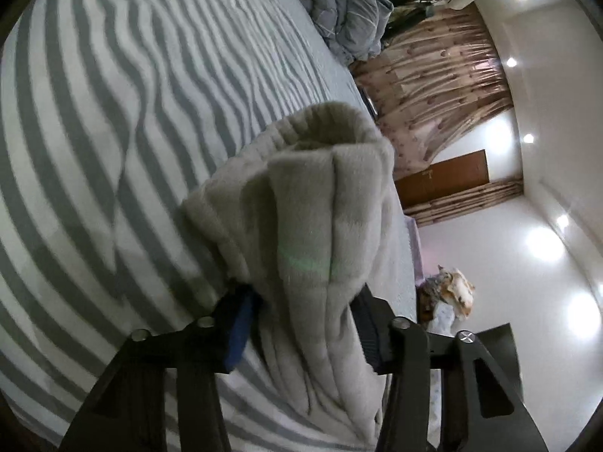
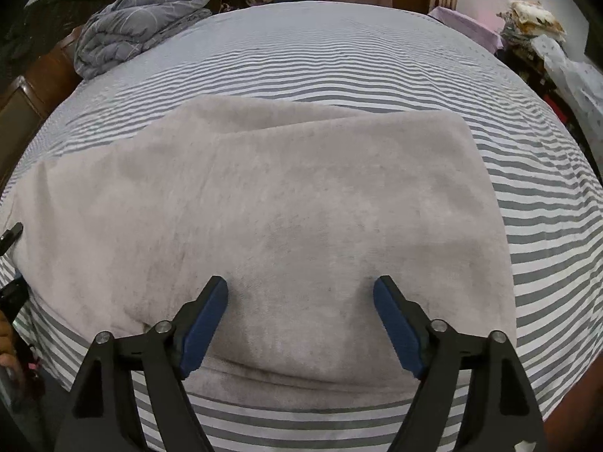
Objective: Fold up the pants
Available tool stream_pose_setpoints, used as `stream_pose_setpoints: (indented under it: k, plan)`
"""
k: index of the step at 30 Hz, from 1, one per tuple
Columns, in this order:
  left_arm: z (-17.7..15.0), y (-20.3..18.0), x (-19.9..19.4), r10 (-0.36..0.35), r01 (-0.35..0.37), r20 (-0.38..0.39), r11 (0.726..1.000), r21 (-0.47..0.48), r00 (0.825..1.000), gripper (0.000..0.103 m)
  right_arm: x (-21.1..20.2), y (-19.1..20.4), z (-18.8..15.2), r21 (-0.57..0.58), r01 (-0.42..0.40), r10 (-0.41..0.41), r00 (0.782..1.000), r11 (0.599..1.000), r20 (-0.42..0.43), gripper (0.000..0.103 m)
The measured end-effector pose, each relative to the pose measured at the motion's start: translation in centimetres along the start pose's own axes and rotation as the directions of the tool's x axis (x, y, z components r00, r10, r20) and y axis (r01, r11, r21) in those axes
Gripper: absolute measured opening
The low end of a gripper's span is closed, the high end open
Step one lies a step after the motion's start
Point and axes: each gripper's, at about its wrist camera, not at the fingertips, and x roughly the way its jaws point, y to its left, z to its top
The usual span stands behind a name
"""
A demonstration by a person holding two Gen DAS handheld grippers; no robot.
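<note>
One pair of pale grey-beige fleece pants (image 2: pixel 286 203) lies spread flat on the grey-and-white striped bed sheet (image 2: pixel 339 60), near the bed's front edge. The fabric is soft, matted and lightly creased, with a fold line running across its far part. Open striped sheet surrounds the pants on the far side and on the right; the far left corner holds one crumpled blue-grey quilted duvet (image 2: pixel 139 26).

The right gripper (image 2: pixel 300 324) hovers over the near edge of the pants, its two blue-padded fingers (image 2: pixel 205 326) spread wide with nothing between them.

In the left wrist view, the left gripper (image 1: pixel 301 324) pinches a bunched, raised end of the pants (image 1: pixel 320 203) between its two fingers; the fabric forms vertical pleats and a rounded hump above the sheet.
</note>
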Motion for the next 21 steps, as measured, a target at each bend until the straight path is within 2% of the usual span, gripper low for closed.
stream_pose_setpoints:
  k: [2, 7, 17, 18, 19, 21]
  plan:
    - [-0.4, 0.7, -0.2, -0.022, 0.021, -0.024, 1.0, -0.018, 0.999, 0.046, 0.2, 0.1, 0.0, 0.002, -0.001, 0.001, 1.0, 1.0, 0.0, 0.08]
    - [-0.9, 0.1, -0.5, 0.009, -0.007, -0.035, 0.999, 0.04, 0.999, 0.046, 0.3, 0.4, -0.1, 0.006, -0.003, 0.003, 1.0, 1.0, 0.001, 0.083]
    - [1.2, -1.1, 1.9, 0.011, -0.012, -0.02, 1.0, -0.011, 1.0, 0.047, 0.4, 0.7, -0.3, 0.005, -0.002, 0.002, 1.0, 1.0, 0.004, 0.086]
    - [1.1, -1.2, 1.8, 0.015, -0.015, -0.011, 1.0, -0.007, 1.0, 0.046, 0.5, 0.8, -0.3, 0.005, 0.001, -0.001, 1.0, 1.0, 0.005, 0.086]
    - [1.0, -1.2, 1.7, 0.02, -0.02, -0.003, 1.0, -0.005, 1.0, 0.04, 0.5, 0.8, -0.3, 0.004, 0.002, -0.002, 1.0, 1.0, 0.006, 0.087]
    - [0.8, -0.9, 1.5, 0.029, -0.029, 0.001, 1.0, -0.009, 1.0, 0.034, 0.5, 1.1, -0.5, -0.004, 0.012, -0.012, 1.0, 1.0, 0.007, 0.088]
